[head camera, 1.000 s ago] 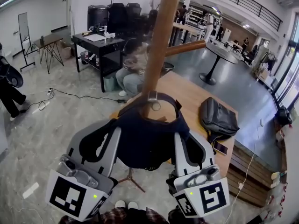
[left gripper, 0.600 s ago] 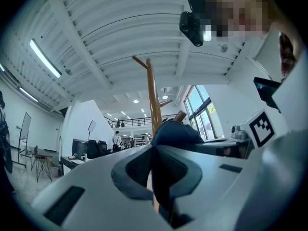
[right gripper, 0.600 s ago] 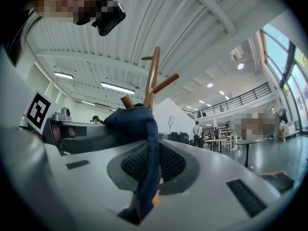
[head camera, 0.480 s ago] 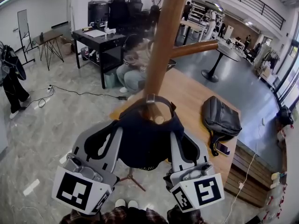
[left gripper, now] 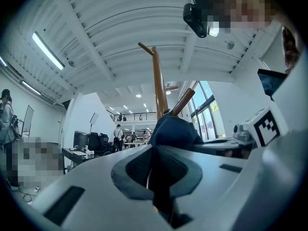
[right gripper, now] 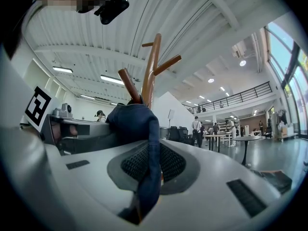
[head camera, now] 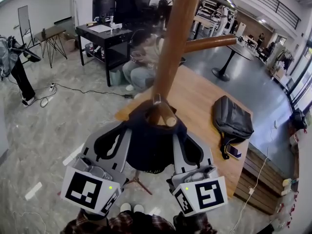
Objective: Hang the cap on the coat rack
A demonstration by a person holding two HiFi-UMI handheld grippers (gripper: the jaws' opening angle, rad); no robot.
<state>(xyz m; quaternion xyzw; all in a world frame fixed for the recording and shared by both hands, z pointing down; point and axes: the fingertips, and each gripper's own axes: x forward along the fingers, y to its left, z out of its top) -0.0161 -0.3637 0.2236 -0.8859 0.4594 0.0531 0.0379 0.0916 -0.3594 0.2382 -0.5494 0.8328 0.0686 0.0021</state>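
Overhead, the head view shows the navy cloth cap (head camera: 152, 147) sitting around a round wooden peg (head camera: 166, 115) of the coat rack (head camera: 174, 43). Only the gripper views reveal the left tool (left gripper: 157, 173) and right tool (right gripper: 147, 173) each clenched on its soft fabric.

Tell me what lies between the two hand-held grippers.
The navy cap, clamped by left hand-held gripper and right hand-held gripper, its strap over a coat rack peg; head view.

No word, brand or number can be read anywhere; only black-and-white square markers (head camera: 89, 194) without letters stand on the left gripper (head camera: 122, 130) and the right gripper (head camera: 179, 134)
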